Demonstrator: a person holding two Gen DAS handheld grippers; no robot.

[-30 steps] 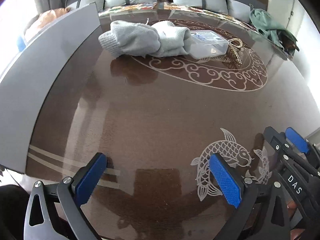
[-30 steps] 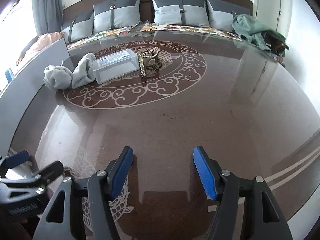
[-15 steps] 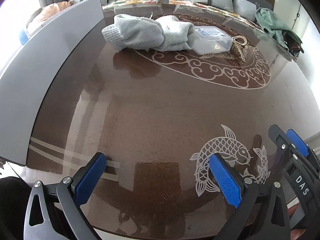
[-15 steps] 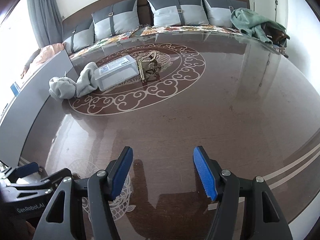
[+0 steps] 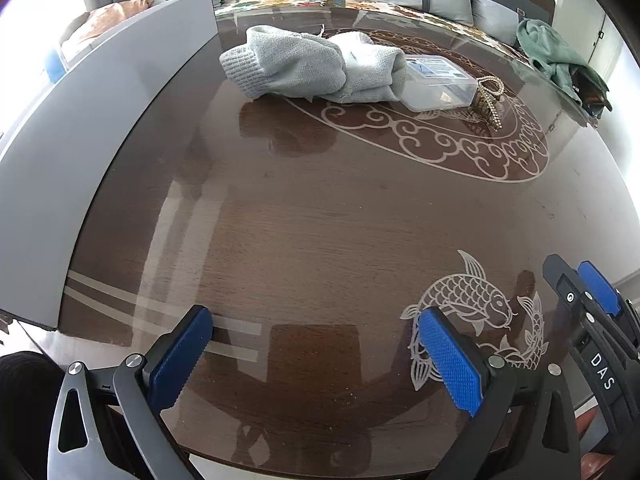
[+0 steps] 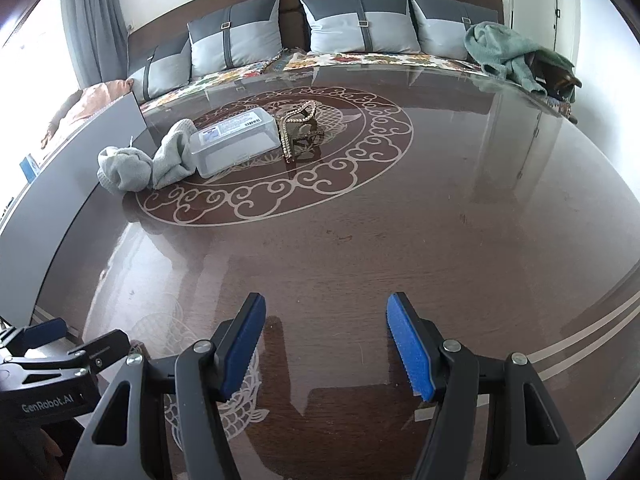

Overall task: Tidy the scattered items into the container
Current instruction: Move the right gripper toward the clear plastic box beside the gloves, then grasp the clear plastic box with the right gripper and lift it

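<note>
Both wrist views have shifted since a second ago: the socks, box and hair clip sit larger and lower in the left wrist frame, and the right wrist frame shows more of the far sofa; nothing on the table has changed place. Left gripper point(image 5: 316, 356) at bottom of its frame, blue pads wide apart, nothing between them, over bare table near the fish inlay point(image 5: 468, 296). Right gripper point(image 6: 326, 344) bottom centre of its frame, jaws also spread wide, empty, over bare wood. Each gripper shows at the edge of the other's view: right one at lower right of the left frame, left one at lower left of the right frame. Grey socks point(image 5: 304, 66) bunched in upper centre of left frame, touching the clear plastic box point(image 5: 436, 80) on its left side. Gold hair clip point(image 5: 488, 100) just right of the box, touching or nearly so, cannot tell. All three lie on the round scroll pattern, well apart from both grippers. Box lid is on, label visible on top. Dark wooden table point(image 6: 400, 232) glossy. Grey panel point(image 5: 80, 128) along left frame edge. Green cloth point(image 6: 504, 52) upper right on the sofa, cushions point(image 6: 356, 20) behind.
</note>
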